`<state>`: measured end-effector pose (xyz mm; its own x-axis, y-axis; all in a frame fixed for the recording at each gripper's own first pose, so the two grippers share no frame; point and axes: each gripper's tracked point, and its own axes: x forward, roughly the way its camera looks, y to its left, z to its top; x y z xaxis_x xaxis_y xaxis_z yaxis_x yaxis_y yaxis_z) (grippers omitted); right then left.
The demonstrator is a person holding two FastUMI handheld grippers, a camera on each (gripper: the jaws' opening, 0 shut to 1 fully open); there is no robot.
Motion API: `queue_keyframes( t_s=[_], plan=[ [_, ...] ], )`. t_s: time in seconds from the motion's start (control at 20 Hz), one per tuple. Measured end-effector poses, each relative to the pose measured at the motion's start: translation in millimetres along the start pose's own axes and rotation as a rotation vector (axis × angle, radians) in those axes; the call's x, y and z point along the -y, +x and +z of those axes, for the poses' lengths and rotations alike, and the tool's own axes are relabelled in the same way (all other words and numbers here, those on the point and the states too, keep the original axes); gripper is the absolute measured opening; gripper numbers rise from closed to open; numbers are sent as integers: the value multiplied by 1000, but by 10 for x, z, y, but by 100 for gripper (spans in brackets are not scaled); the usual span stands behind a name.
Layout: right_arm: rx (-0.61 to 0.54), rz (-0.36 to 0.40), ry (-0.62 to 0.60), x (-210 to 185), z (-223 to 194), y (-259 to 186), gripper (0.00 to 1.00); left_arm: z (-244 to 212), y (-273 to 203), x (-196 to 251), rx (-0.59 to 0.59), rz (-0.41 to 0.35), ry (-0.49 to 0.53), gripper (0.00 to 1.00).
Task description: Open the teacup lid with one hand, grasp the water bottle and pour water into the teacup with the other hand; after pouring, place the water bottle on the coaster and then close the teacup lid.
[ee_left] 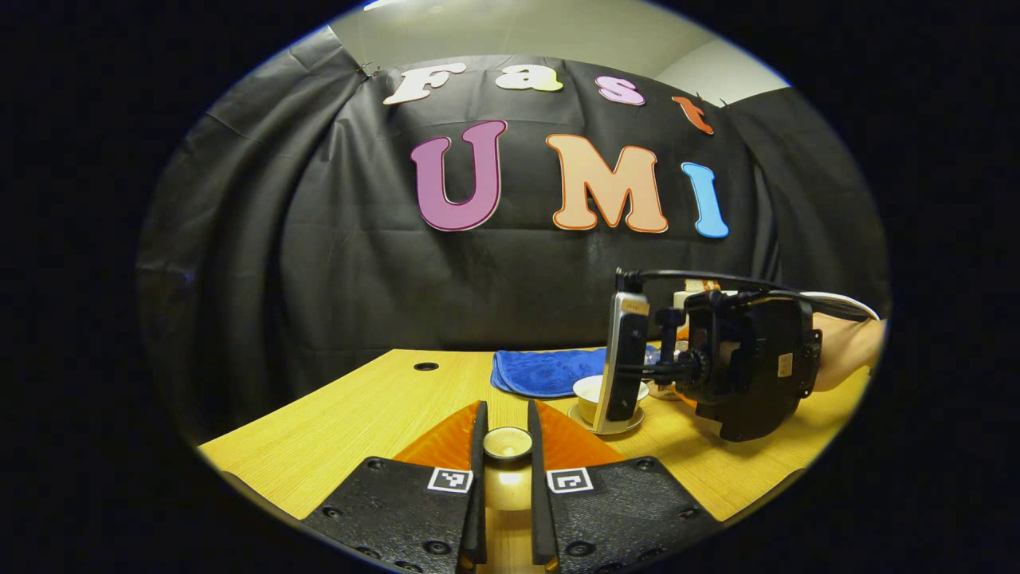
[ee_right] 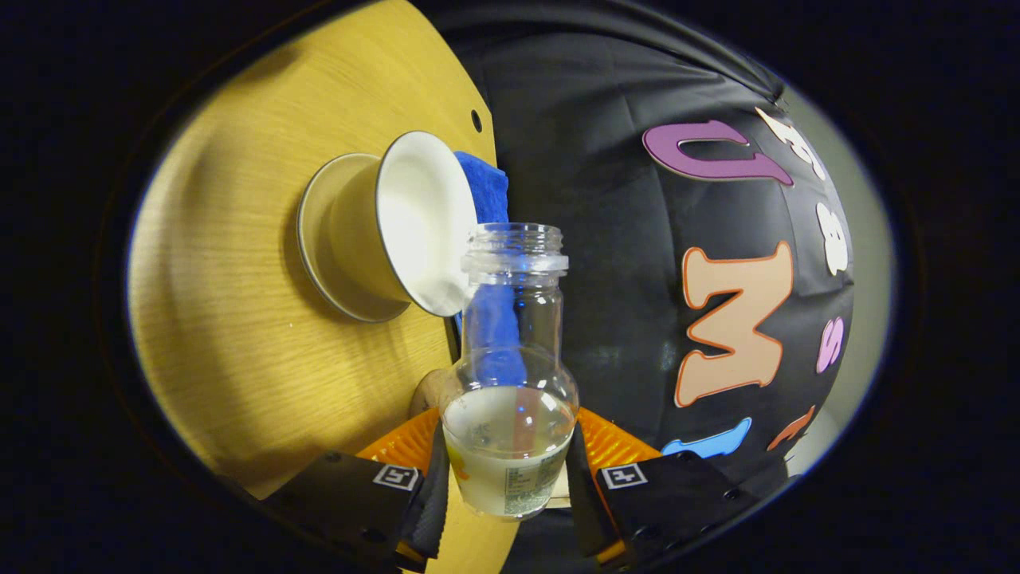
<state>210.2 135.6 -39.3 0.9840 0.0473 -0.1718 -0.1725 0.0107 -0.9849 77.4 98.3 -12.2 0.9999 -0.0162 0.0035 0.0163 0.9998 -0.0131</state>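
Your left claw (ee_left: 504, 446) is clamped narrow on the teacup lid (ee_left: 508, 443): both fingers press on its small round knob, and the lid is off the cup, held low over the near part of the wooden table (ee_left: 351, 414). Ahead and to the right in the left gripper view, the white teacup (ee_left: 588, 392) stands open on its saucer (ee_left: 580, 421). The other gripper and the hand (ee_left: 846, 351) that holds it are in front of the cup and cover part of it. Just behind the cup lies a folded blue cloth (ee_left: 542, 371), and a small dark hole (ee_left: 425, 367) sits in the table farther left.

Your right claw (ee_right: 506, 478) grips the water bottle (ee_right: 510, 383) by its lower body, a finger on each side. The bottle has no cap, and pale water fills only its wide lower part. In the right gripper view the scene is rolled hard over, so the teacup (ee_right: 414, 227) and saucer (ee_right: 315, 231) appear sideways, with the cup's open mouth just beside the bottle's neck. The bottle's rim lies close to the cup's rim; whether they touch you cannot tell. The blue cloth (ee_right: 486, 187) shows past the cup and again through the clear glass.
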Motion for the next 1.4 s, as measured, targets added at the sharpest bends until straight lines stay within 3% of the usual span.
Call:
queue_keyframes(
  t_s=[0.55, 1.4],
  plan=[
    [10, -44, -231, 105, 28, 33, 67, -5, 4, 0, 1, 1, 0, 19],
    [9, -102, -462, 368, 149, 33, 67, -8, 9, 4, 1, -10, 0, 19]
  ],
)
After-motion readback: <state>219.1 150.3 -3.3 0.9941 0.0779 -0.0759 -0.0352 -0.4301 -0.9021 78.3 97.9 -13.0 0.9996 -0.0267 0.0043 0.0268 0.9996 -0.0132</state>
